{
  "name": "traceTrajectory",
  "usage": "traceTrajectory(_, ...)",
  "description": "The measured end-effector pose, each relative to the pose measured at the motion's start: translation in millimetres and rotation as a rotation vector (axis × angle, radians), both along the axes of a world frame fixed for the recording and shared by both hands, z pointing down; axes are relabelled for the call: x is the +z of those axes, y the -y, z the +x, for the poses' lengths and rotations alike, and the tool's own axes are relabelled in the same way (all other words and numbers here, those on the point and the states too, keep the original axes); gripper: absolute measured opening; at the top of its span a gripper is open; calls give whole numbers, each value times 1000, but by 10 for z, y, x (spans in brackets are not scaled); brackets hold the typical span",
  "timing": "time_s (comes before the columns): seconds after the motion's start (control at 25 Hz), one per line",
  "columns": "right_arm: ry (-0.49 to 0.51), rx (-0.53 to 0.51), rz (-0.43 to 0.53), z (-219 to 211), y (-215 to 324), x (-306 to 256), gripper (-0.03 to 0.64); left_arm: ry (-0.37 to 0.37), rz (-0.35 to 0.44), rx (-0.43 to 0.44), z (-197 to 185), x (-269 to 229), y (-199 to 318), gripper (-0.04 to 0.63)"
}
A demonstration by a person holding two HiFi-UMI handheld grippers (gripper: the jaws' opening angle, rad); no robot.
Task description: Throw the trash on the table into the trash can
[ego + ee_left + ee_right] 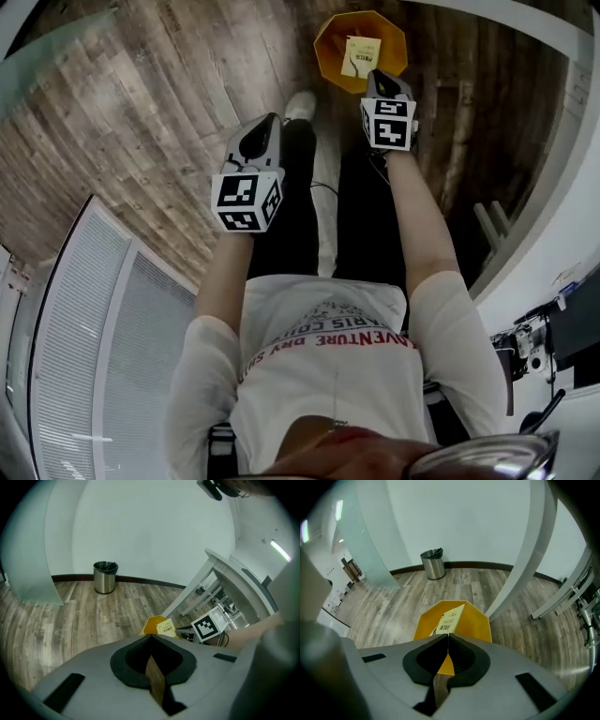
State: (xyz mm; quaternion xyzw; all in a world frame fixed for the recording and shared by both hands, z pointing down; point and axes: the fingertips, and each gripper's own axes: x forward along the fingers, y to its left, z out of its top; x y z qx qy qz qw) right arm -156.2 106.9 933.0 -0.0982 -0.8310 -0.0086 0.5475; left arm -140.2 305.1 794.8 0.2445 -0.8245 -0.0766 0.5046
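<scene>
Yellow trash can [476,620]: packet [451,617] is seen inside.
Left gripper [150,638]: fingers closed, nothing held.
Right gripper [447,637]: fingers closed, empty, above can.
Advice: fingers are best opened before the next pickup.

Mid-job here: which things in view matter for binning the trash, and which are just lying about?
Job:
- yellow trash can
- packet already inside it
- left claw and right claw, both shut, empty

Just there:
- steel bin by the wall
- white post
- frosted glass panel

Both arms reach down, the left tongs [151,637] and right tongs [447,635] closed tip-to-tip and empty.
</scene>
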Motion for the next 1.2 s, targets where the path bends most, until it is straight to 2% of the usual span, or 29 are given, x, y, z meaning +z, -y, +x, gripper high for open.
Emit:
traceTrajectory(0.12, -36, 31, 20, 96, 15, 374, 28, -14, 10, 19, 23, 268, 36, 23)
traceTrajectory(0.24, -72, 53, 63, 148, 39, 492, 28, -24, 30, 13, 28, 330, 52, 23)
traceTrajectory(0.32, -65, 51, 74, 135, 5, 465, 37, -28, 33, 15, 58, 331, 32, 23)
traceTrajectory(0.44, -46, 60, 46, 166, -91, 308, 106, -32, 32, 29, 160, 254, -9, 23)
traceTrajectory(0.52, -34, 70, 21, 189, -136, 117, 104, -22, 36, 36, 190, 135, -11, 23)
traceTrajectory(0.72, 61, 89, -24, 110, -221, -642, 91, 32, 52, 25, 74, -367, 76, 23)
traceTrajectory(0.88, 147, 122, -61, 13, -141, -1454, 63, 100, 70, 40, -113, -963, 343, 23)
traceTrajectory(1.08, 288, 227, -139, -72, 64, -2786, 35, 229, 85, 135, -412, -2044, 720, 23)
traceTrajectory(1.2, 373, 284, -151, -22, 345, -3600, 31, 298, 118, 213, -481, -2702, 1094, 23)
